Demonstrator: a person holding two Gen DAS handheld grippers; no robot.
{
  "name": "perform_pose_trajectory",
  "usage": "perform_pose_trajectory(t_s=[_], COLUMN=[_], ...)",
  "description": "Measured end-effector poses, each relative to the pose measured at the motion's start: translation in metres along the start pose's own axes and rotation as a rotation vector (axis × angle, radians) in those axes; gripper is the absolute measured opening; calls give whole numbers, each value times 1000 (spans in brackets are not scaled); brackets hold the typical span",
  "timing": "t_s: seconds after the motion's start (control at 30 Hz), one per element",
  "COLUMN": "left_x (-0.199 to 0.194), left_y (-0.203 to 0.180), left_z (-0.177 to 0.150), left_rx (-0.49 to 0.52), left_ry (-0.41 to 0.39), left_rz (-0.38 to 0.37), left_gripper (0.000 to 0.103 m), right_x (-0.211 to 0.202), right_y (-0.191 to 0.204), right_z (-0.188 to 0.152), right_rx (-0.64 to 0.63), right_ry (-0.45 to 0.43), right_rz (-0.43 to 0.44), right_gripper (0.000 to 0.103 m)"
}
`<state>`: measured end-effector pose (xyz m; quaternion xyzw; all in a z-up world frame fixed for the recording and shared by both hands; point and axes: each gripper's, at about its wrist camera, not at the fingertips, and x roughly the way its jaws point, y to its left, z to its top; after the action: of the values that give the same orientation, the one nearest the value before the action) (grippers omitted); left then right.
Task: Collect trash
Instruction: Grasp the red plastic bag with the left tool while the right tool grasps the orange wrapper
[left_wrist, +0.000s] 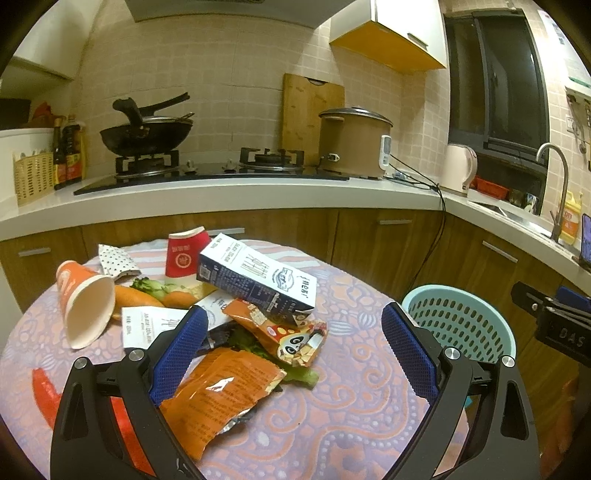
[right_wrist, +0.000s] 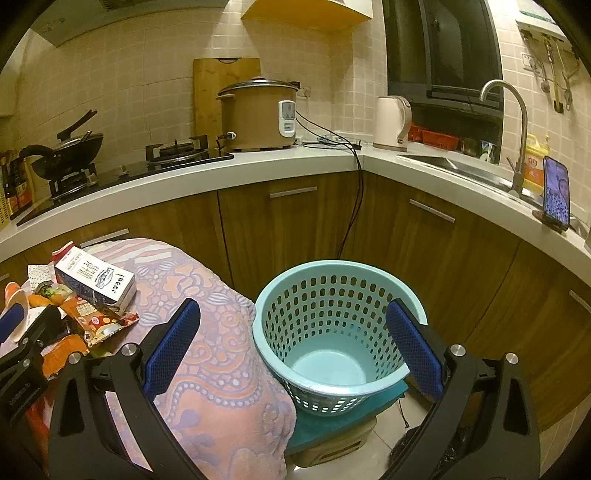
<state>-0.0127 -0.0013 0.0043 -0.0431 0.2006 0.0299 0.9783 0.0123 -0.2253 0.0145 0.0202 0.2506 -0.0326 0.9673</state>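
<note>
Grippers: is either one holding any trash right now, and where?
No. The left gripper and the right gripper are both open, nothing between their fingers.

Dim tiled kitchen wall, white L-shaped counter, wood cabinets, dark window.

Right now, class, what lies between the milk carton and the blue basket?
Only bare patterned tablecloth, running from the milk carton to the table edge beside the blue basket; the right wrist view shows it best.
</note>
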Motion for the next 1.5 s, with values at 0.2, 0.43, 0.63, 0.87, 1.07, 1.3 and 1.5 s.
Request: perform_pose_trajectory(t_s=[0.2, 0.43, 0.63, 0.87, 1.07, 1.3, 1.5], left_x=[-26, -59, -73, -59, -31, -19, -17], left_y=[12, 70, 134, 156, 157, 150, 150], left_z=[2, -3, -16, -35, -52, -57, -58], left_rx=[-6, -115, -303, -400, -446, -375, -366], left_ry=[7, 83, 176, 246, 315, 324, 321], left_rz=[59, 261, 263, 178, 122, 171, 118], left_gripper=[92, 92, 92, 92, 83, 76, 52], right_x=[-7, -13, -16, -17, -17, -12, -6], right_y=[15, 62, 103, 137, 150, 159, 163], right_z=[5, 5, -5, -21, -31, -37, -41], right_rx=[-32, -118, -180, -237, -270, -304, -315], right_ry=[-15, 4, 37, 97, 133, 149, 173], right_rz=[57, 215, 317, 414, 447, 447, 455], right_gripper=[86, 65, 64, 64, 64, 64, 64])
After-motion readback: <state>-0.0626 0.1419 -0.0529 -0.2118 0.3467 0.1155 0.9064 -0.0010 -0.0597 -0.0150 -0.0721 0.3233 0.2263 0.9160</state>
